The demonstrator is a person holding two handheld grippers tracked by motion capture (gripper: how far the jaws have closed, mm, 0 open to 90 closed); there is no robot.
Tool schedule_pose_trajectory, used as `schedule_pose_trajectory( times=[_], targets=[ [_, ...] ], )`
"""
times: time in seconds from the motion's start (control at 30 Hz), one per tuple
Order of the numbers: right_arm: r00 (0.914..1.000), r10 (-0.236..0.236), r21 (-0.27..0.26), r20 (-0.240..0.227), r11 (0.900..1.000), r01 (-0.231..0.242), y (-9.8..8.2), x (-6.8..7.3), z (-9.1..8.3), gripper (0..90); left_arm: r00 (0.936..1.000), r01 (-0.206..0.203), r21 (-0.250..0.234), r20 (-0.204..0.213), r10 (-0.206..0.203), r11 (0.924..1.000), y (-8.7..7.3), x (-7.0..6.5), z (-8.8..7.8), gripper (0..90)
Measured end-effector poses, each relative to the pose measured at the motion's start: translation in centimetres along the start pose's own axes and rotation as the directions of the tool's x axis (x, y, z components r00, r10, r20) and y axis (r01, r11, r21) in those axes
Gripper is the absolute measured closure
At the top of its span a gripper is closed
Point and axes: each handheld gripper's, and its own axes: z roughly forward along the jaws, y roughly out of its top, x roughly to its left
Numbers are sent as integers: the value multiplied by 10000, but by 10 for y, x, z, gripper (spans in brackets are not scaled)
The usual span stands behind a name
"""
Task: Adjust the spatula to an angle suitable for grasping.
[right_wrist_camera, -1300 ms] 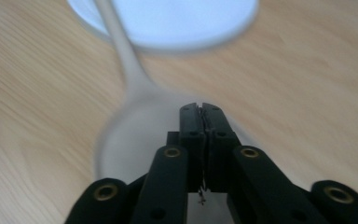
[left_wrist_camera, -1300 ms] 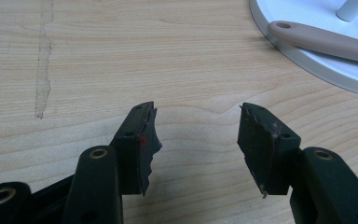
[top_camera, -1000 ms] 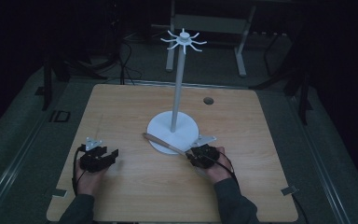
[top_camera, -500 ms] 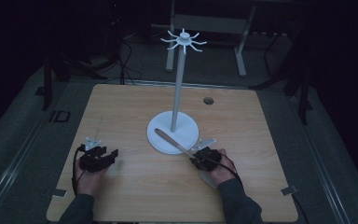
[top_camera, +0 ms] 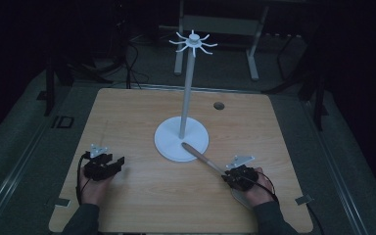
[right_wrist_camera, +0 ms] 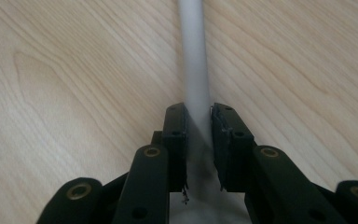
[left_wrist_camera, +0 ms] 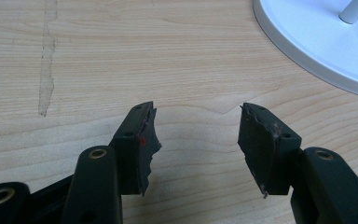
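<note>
The left gripper (top_camera: 108, 165) is resting on the table (top_camera: 142, 112), jaws standing apart with nothing between. Right of it, the utensil handle (top_camera: 201, 156) is pointing up-left, its tip lying over the white stand base (top_camera: 169, 142). The right gripper (top_camera: 236, 175) is clamping the handle's near end (jaws have just been closing, then easing slightly); it looks stiff, light, perhaps slippery

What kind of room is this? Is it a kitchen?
Probably not a kitchen; it looks like a lab or workshop set up for recording. A bare wooden table stands in a dark room, cables trail on the floor behind it, and a metal frame stands beyond.
</note>
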Motion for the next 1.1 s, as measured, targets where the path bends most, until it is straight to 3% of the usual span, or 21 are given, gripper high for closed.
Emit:
schedule_pose_trajectory(
  times=[0.1,0.13,0.23,0.37,0.47,0.5,0.6,0.7,0.8,0.9,1.03,1.1],
  targets=[
    [10000,-28,55,47,10000,28,4,0,-1,701,10000,-9,17,-3,9,10000,0,0,0,464],
    [9998,-142,31,117,9999,142,19,-1,-1,681,10000,-11,16,-4,11,10000,0,0,0,464],
    [9996,-265,31,79,9996,265,32,-1,-1,683,10000,30,-17,6,-30,10000,0,0,0,464],
    [9984,-513,626,-219,9967,525,63,-4,10,689,10000,61,-51,47,-61,10000,0,1,-1,464],
    [9982,-547,739,-246,9957,563,68,-4,13,689,9999,84,-48,56,-83,10000,0,2,-1,464],
    [9966,-632,1178,-526,9906,690,78,-6,22,672,9999,97,-48,56,-97,9999,0,2,0,463],
    [9946,-537,1705,-890,9830,684,87,-8,32,648,10000,79,-22,47,-79,10000,0,1,0,462],
    [9943,-529,1841,-922,9805,692,89,-9,36,647,9999,87,-27,54,-87,10000,0,1,0,463],
    [9915,-740,2379,-1071,9663,978,100,-8,47,700,9999,111,-16,60,-110,9999,0,2,0,462],
    [9912,-763,2448,-1079,9643,1009,102,-7,49,708,9999,107,-19,65,-107,9999,0,2,0,461],
    [9885,-852,2972,-1248,9473,1192,109,-6,59,737,9999,121,-14,59,-121,9999,0,2,0,461],
    [9891,-749,3078,-1266,9450,1109,110,-7,60,740,9999,117,-15,58,-116,9999,0,2,0,462]
  ],
)
